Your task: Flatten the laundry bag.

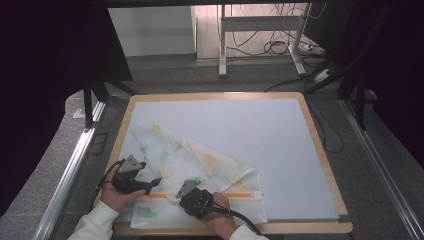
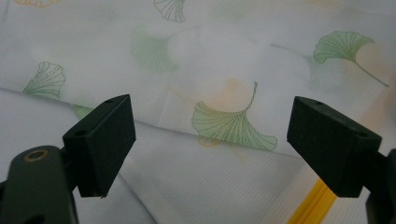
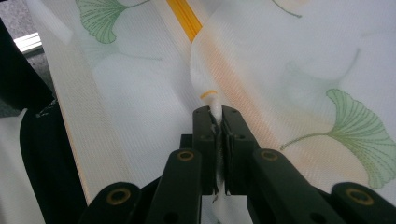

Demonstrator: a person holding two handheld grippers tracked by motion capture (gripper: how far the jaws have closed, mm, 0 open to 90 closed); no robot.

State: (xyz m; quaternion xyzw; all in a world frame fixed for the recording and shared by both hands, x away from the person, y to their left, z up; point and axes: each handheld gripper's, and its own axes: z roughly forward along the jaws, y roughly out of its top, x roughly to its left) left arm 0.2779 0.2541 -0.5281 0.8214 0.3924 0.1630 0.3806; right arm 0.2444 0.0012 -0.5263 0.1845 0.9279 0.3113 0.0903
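Note:
A thin white cloth printed with green and orange ginkgo leaves lies partly folded on the near left of the pale mat. A yellow stripe runs along its near edge. My left gripper rests low over the cloth with its jaws wide apart and nothing gripped between them. My right gripper is shut on a pinched-up ridge of the cloth near the yellow stripe; fabric bunches out between the closed pads.
The mat sits in a wooden-rimmed table; its far and right parts are bare. Beyond the table stand a desk frame and cables on the floor. Metal rails run along both sides.

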